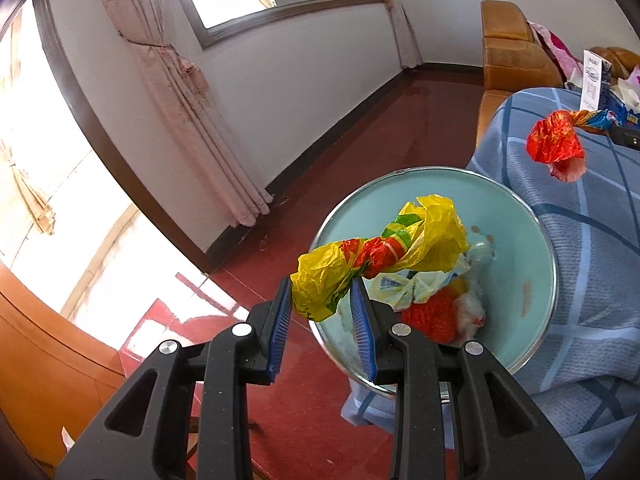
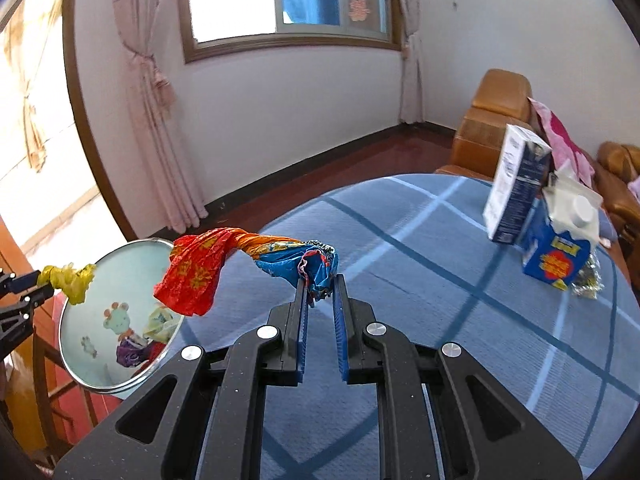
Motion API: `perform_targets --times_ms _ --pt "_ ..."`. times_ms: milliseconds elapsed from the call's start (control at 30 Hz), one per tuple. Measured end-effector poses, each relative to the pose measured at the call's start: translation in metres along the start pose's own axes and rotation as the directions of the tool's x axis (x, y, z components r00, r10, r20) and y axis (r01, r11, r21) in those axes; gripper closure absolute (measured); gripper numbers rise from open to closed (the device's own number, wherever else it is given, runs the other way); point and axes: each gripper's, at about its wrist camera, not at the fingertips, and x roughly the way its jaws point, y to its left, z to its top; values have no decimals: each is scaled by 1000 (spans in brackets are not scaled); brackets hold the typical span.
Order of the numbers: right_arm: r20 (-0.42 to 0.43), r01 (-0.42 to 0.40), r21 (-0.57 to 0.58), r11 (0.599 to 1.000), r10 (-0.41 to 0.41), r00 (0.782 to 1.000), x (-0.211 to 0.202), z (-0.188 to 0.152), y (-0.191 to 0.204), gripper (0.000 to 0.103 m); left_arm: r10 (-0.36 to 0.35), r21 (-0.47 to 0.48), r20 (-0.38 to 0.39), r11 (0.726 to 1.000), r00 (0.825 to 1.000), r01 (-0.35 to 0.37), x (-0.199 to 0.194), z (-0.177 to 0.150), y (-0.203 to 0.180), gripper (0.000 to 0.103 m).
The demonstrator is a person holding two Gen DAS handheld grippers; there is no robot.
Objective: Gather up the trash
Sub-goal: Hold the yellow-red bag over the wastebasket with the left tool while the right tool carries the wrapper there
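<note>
Black grippers (image 1: 322,292), seemingly ribbed blue pads (image 1: 280,320)

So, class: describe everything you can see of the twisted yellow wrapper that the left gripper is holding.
The yellow wrapper is thin, crinkled film, twisted tight at its middle where red and green print shows, flaring at both ends. The left gripper pinches its near end between blue ribbed pads. It hangs in the air, roughly level, over the pale blue bin, above the trash inside, apparently touching nothing else.

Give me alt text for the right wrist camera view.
The right gripper pinches a twisted red-and-blue wrapper above a blue checked tablecloth. At left a pale blue bin holds trash; two cartons stand at right.
</note>
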Motion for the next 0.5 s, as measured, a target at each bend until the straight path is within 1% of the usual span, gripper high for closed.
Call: perform_targets --times_ms 267,500 --pt "-4 -16 -22 1000 16 1000 9 5 17 90 19 -9 2 1000 1000 -19 2 -2 2 73" --pt "-13 -38 -47 998 38 999 14 4 30 90 14 -26 1 1000 1000 -14 2 -3 4 73"
